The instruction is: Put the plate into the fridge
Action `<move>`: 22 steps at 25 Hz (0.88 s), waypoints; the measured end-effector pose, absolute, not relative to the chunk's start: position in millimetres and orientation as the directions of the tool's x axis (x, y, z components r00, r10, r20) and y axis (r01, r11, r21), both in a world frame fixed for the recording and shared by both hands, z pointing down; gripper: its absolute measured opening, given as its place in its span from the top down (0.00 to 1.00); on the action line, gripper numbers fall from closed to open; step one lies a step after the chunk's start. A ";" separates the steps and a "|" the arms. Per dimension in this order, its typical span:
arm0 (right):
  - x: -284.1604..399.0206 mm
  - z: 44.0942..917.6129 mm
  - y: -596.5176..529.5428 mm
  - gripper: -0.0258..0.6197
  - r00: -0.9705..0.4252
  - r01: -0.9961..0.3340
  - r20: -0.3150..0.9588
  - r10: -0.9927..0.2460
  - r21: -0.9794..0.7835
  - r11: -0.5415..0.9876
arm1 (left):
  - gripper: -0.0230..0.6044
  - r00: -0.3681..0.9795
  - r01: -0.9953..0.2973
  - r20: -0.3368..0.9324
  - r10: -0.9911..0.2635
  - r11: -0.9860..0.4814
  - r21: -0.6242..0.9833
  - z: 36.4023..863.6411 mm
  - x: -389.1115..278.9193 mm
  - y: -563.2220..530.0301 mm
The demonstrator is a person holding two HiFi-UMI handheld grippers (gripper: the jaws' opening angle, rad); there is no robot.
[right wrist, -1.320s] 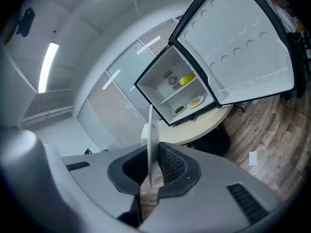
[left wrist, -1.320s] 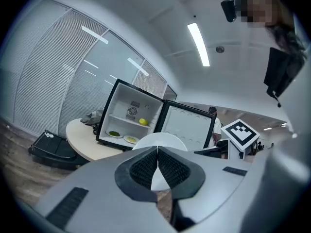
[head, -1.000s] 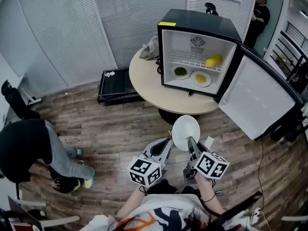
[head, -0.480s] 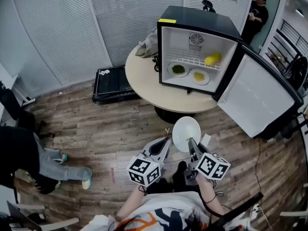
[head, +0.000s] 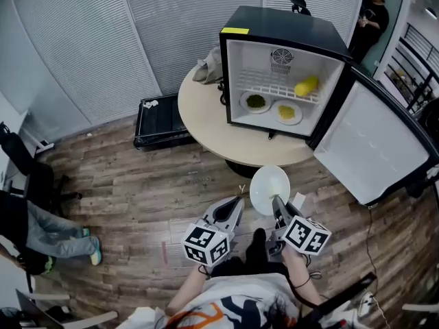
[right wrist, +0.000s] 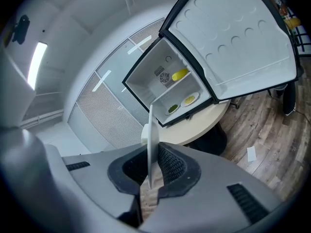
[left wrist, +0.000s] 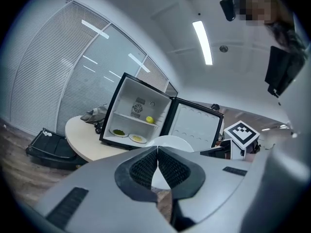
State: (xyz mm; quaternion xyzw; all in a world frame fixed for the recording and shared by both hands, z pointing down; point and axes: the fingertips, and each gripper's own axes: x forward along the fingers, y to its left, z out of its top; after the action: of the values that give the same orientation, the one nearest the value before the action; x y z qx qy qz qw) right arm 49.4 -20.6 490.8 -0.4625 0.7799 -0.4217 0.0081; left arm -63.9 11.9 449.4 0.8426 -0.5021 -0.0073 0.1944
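— White plate [head: 269, 189]: where is it found, and by what is it held?

— It is found in the air above the wooden floor [head: 151, 184], short of the round table [head: 206, 118] and well apart from the fridge [head: 288, 29]. Its near rim is clamped between the jaws of the right gripper [head: 278, 208]; in the right gripper view the rim is seen edge-on between the pads. The left gripper [head: 236, 205] is carried just beside it, jaws pressed together with nothing between them.

— How far is the task judged to be advanced?

— The plate is lifted and the fridge door [head: 374, 142] is swung wide open; those parts are judged done. The approach, the insertion and the release are not yet done. The fridge bottom is already occupied by a plate of green food [head: 256, 102] and a plate of yellow food [head: 287, 112], and a yellow item [head: 306, 86] is noted on the wire shelf [head: 271, 88]. Room for a third plate is judged tight.

— Which way is the plate pointed?

— The hollow face is turned upward, toward the head camera, somewhat tilted. No long axis is to be found in a round plate; the line from clamped rim to free rim is directed at the open fridge.
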 end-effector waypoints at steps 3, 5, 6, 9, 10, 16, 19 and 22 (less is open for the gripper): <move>53.5 492.6 -43.7 0.91 -0.572 -0.716 0.383 -0.725 -0.664 0.214 | 0.94 0.490 -0.846 0.191 -0.850 -0.411 0.341 452.8 -60.9 -10.4; 58.1 494.5 -59.9 0.91 -0.567 -0.722 0.391 -0.724 -0.659 0.210 | 0.94 0.491 -0.845 0.197 -0.849 -0.408 0.346 456.1 -56.6 -26.1; 60.1 495.9 -67.6 0.91 -0.567 -0.724 0.396 -0.723 -0.658 0.207 | 0.94 0.492 -0.844 0.200 -0.848 -0.408 0.348 457.6 -54.0 -33.8; 62.1 503.1 -89.5 0.91 -0.586 -0.712 0.407 -0.700 -0.672 0.205 | 0.94 0.496 -0.842 0.208 -0.843 -0.408 0.353 460.5 -45.8 -58.3; 63.2 504.8 -97.5 0.91 -0.590 -0.710 0.410 -0.695 -0.674 0.205 | 0.94 0.496 -0.841 0.210 -0.842 -0.407 0.355 461.2 -43.2 -66.4; 71.9 509.7 -143.6 0.91 -0.601 -0.706 0.421 -0.680 -0.678 0.204 | 0.94 0.488 -0.846 0.228 -0.843 -0.392 0.361 466.2 -31.2 -112.7; 77.2 515.9 -160.1 0.91 -0.610 -0.699 0.427 -0.668 -0.687 0.199 | 0.94 0.485 -0.848 0.239 -0.841 -0.386 0.363 469.0 -23.0 -129.7; 84.6 515.5 -178.6 0.91 -0.605 -0.701 0.425 -0.673 -0.685 0.198 | 0.94 0.486 -0.851 0.251 -0.837 -0.387 0.356 470.7 -12.5 -142.8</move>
State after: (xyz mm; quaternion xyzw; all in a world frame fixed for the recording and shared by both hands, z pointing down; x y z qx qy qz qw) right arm 84.6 -178.6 515.5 -0.4442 0.7736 -0.4516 -0.0153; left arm -12.5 -142.8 470.7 0.8326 -0.5068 0.0150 0.2231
